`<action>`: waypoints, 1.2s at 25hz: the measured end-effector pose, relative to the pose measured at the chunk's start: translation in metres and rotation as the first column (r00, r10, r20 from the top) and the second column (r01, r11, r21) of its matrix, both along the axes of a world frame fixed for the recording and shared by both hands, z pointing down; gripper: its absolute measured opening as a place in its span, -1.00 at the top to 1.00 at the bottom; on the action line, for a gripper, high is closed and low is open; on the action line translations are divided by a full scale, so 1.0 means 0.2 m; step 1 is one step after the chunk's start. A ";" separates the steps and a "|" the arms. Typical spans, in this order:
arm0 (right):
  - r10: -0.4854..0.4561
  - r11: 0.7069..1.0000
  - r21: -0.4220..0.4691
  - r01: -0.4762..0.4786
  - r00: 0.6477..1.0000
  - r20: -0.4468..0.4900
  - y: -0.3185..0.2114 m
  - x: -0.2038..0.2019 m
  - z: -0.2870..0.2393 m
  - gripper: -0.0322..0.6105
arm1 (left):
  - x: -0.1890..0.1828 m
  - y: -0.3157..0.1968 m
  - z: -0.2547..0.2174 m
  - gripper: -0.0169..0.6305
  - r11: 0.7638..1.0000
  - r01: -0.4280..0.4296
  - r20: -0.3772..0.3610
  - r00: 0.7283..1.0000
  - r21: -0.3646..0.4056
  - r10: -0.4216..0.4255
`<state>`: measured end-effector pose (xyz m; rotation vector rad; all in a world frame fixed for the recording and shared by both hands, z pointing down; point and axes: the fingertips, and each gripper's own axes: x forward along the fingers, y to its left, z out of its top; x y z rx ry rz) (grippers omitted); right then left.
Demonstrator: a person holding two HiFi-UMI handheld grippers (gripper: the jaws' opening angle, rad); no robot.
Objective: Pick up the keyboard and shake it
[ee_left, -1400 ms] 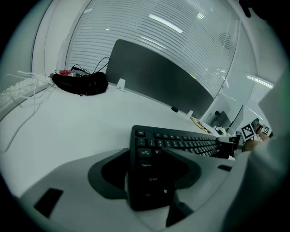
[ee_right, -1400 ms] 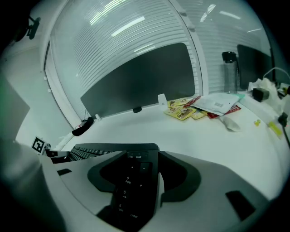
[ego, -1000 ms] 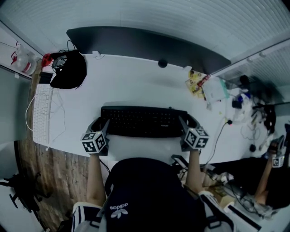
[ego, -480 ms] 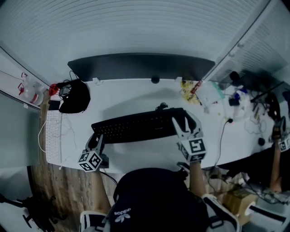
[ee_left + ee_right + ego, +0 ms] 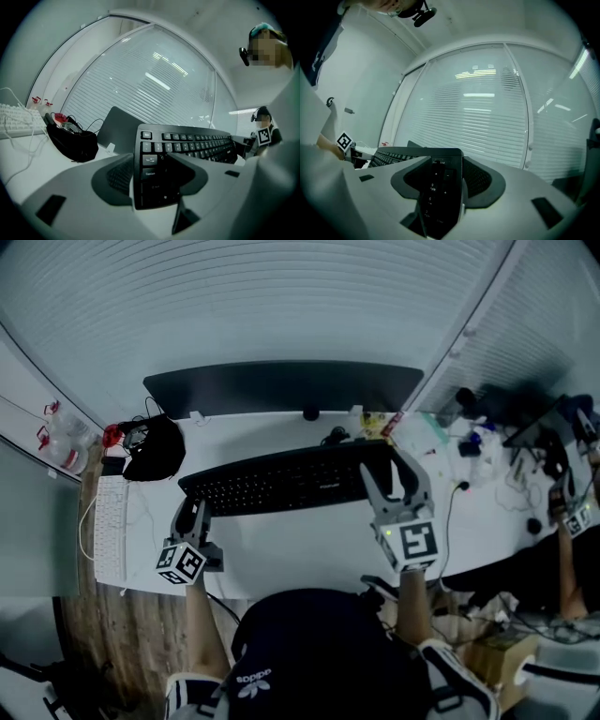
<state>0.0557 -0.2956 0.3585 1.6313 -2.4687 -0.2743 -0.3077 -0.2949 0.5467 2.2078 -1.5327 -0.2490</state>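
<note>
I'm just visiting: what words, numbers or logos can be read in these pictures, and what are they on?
"adidas", upside down with its logo, on the person's dark garment.
"CapsLock", on a left-end key of the black keyboard.
"9", "6" and "+", on its number-pad keys, right gripper view.
Other key legends: too blurred to read.
Square markers on the left gripper and right gripper: patterns, no words.

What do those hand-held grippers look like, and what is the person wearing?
The left hand-held gripper and right hand-held gripper each have two pale grey tapered jaws with dark ribbed pads and carry a white cube printed with black square markers. The person wears dark clothing with a small white logo and white stripes at the shoulders.
</note>
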 end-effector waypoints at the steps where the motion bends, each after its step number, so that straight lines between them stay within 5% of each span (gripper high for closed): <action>1: 0.003 1.000 0.022 -0.003 1.000 -0.002 0.02 0.00 -0.05 0.26 | 0.01 -0.01 -0.04 0.31 1.000 -0.002 -0.003 1.000 0.024 0.002; 13: -0.031 0.988 0.154 0.030 1.000 0.001 0.14 -0.01 -0.33 0.26 | 0.01 0.00 -0.30 0.31 0.984 0.025 -0.026 0.999 0.177 -0.021; 30: -0.054 0.987 0.155 0.044 0.997 0.058 0.20 0.10 -0.37 0.26 | 0.07 0.14 -0.44 0.31 0.974 0.057 0.005 0.998 0.218 -0.060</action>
